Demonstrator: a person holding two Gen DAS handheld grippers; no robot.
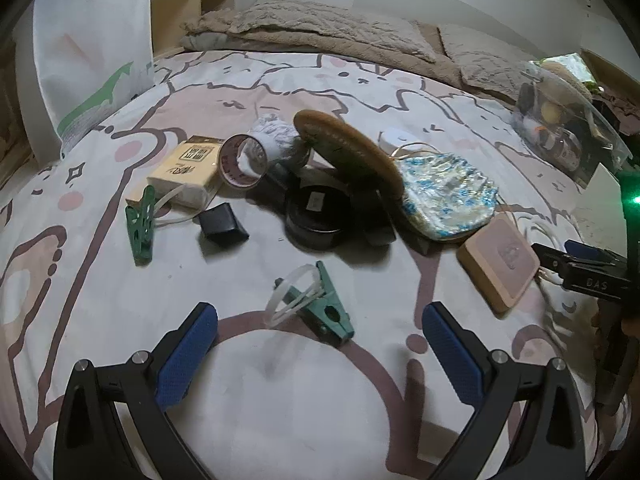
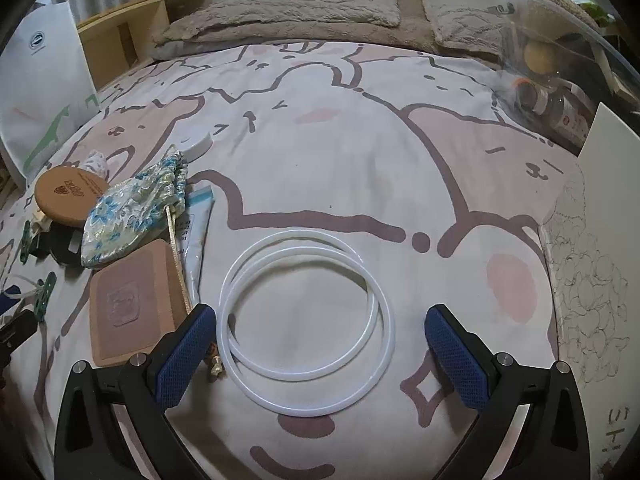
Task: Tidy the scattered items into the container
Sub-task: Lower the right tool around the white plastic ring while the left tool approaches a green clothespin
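Left wrist view: left gripper [image 1: 320,344] hovering low over the cartoon-print bedsheet [image 1: 100,280], jaws wide apart and empty. Just ahead between them, a green plastic clothes peg [image 1: 326,310] on a translucent white loop. Beyond, still scattered mid-bed: second green peg [image 1: 140,226], round black tin [image 1: 318,216], yellow box [image 1: 186,170], floral fabric pouch [image 1: 446,196]. Clear plastic container [image 1: 568,128] at the bed's far right edge, already partly filled. Judged well short of finished.

Right wrist view: right gripper [image 2: 320,344] likewise spread, holding nothing. Coiled translucent white tubing ring [image 2: 306,324] flat on the sheet, centred between the jaws, untouched.
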